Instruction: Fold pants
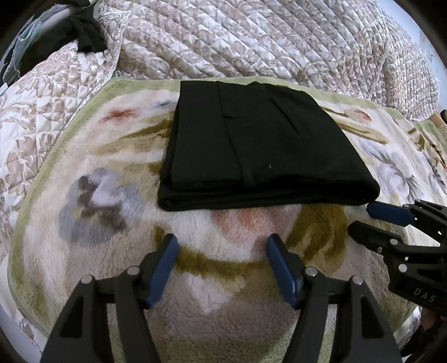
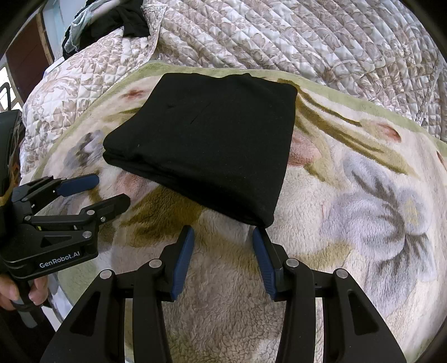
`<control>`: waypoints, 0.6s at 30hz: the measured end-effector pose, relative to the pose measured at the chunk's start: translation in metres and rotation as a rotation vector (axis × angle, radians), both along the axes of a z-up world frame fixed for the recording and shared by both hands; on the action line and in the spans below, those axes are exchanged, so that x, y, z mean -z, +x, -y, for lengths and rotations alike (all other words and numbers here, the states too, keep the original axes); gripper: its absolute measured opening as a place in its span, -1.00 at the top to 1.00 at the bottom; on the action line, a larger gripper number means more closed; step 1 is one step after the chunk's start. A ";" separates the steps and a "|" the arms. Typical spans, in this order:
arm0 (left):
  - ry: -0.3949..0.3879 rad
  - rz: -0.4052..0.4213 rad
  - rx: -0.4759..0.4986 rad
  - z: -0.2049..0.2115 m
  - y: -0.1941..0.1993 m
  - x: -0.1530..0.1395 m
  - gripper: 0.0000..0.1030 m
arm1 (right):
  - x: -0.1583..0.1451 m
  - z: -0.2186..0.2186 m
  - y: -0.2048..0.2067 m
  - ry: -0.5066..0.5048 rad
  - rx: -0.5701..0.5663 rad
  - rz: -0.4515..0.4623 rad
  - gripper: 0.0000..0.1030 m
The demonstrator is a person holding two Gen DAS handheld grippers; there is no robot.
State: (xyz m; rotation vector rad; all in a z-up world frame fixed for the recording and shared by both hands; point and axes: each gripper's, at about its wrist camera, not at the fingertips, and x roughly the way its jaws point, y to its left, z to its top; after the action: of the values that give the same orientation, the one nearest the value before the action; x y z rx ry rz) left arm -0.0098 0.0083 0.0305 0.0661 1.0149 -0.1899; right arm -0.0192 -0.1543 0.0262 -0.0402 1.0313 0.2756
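Observation:
The black pants (image 1: 259, 139) lie folded into a thick rectangle on a fleecy floral blanket (image 1: 92, 268). My left gripper (image 1: 222, 240) hovers just short of the fold's near edge, open, with only blanket between its blue pads. In the right wrist view the pants (image 2: 212, 139) reach down to my right gripper (image 2: 223, 232), which is open; its tips stand just below the fold's near corner without touching it. Each gripper shows in the other's view: the right gripper (image 1: 361, 217) at the pants' right corner, the left gripper (image 2: 111, 189) at the left, held by a hand (image 2: 16, 290).
A quilted floral bedspread (image 1: 251, 36) covers the bed beyond the blanket (image 2: 363, 223). A heap of dark and pale clothes (image 2: 111, 22) lies at the far left corner. The bed's edge drops off at the lower left of the right wrist view.

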 end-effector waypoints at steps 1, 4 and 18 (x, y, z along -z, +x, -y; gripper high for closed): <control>0.000 0.000 0.000 0.000 0.000 0.000 -0.34 | 0.000 0.000 0.000 0.000 0.000 0.000 0.14; -0.001 -0.001 -0.002 0.000 0.000 0.000 -0.35 | 0.000 0.000 0.000 0.001 0.001 0.000 0.14; -0.003 -0.009 -0.002 0.000 0.000 0.000 -0.43 | 0.000 -0.001 0.000 -0.001 0.001 0.000 0.13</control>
State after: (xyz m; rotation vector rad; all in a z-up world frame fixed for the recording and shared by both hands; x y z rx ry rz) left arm -0.0098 0.0078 0.0302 0.0621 1.0233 -0.1902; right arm -0.0193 -0.1538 0.0262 -0.0407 1.0311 0.2741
